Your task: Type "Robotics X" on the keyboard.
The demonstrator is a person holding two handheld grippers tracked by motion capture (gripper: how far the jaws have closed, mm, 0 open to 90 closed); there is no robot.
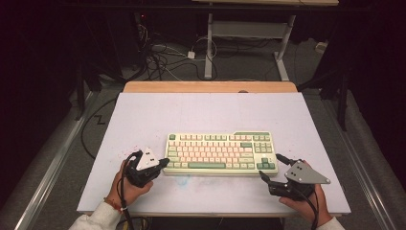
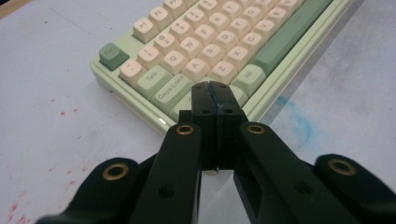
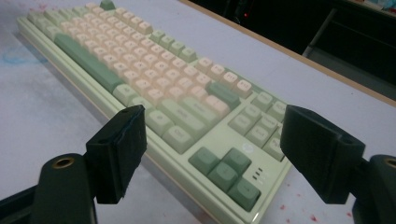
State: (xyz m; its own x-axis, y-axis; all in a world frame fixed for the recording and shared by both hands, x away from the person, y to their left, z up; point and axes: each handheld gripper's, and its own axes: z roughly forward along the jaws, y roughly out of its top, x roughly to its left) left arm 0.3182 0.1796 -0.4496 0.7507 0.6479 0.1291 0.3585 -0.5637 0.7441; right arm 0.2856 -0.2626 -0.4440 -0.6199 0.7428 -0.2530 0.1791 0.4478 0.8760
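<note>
A pale green keyboard [image 1: 220, 152] with cream and green keys lies on the white table top [image 1: 143, 115], near the front edge. My left gripper [image 1: 165, 163] is at the keyboard's front left corner. In the left gripper view the keyboard [image 2: 210, 42] runs up and away, and my left gripper [image 2: 215, 88] is shut, pads pressed flat together with nothing between them, tips just over the bottom-left keys. My right gripper [image 1: 269, 166] stands open at the front right corner. In the right gripper view my right gripper [image 3: 215, 121] has its jaws wide on either side of the arrow keys [image 3: 226, 175], touching nothing.
A blue smudge [image 2: 299, 121] and red specks [image 2: 63, 113] mark the table top beside the keyboard. A wooden strip [image 1: 210, 86] borders the table's far edge. Beyond it stand another desk's white legs [image 1: 208, 45] and loose cables [image 1: 163, 57] on the floor.
</note>
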